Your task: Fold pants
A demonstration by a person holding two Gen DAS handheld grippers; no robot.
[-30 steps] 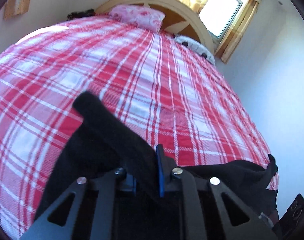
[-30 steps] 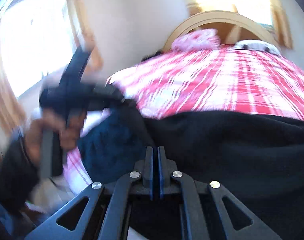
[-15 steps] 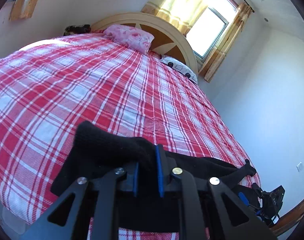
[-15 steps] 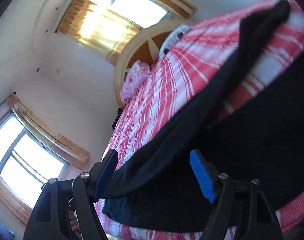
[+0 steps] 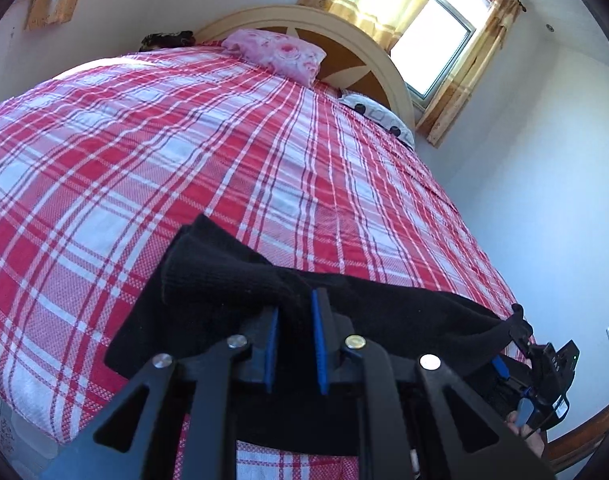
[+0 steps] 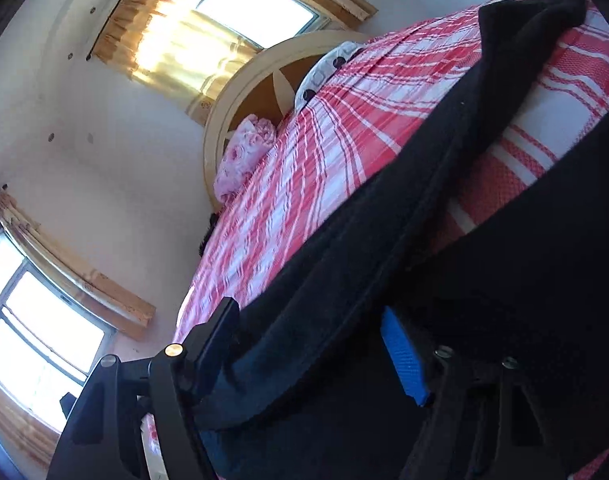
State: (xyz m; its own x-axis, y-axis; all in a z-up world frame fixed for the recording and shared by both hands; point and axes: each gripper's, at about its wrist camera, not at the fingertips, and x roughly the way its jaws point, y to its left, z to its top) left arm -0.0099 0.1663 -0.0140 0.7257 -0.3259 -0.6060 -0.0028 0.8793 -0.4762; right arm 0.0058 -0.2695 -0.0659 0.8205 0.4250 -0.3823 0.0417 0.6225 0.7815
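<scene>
Ahead of the left tool [image 5: 294, 340], black pants [image 5: 232, 276] were pinched at the bed's [image 5: 224, 140] near edge. Rightward, the right tool [image 6: 308, 344], lately narrowed slightly, was spread around loose cloth; slippage could be risked.

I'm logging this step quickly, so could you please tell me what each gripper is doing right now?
Left gripper: shut on the black pants.
Right gripper: open, jaws just closing slightly, pants fabric between them, not pinched.
</scene>
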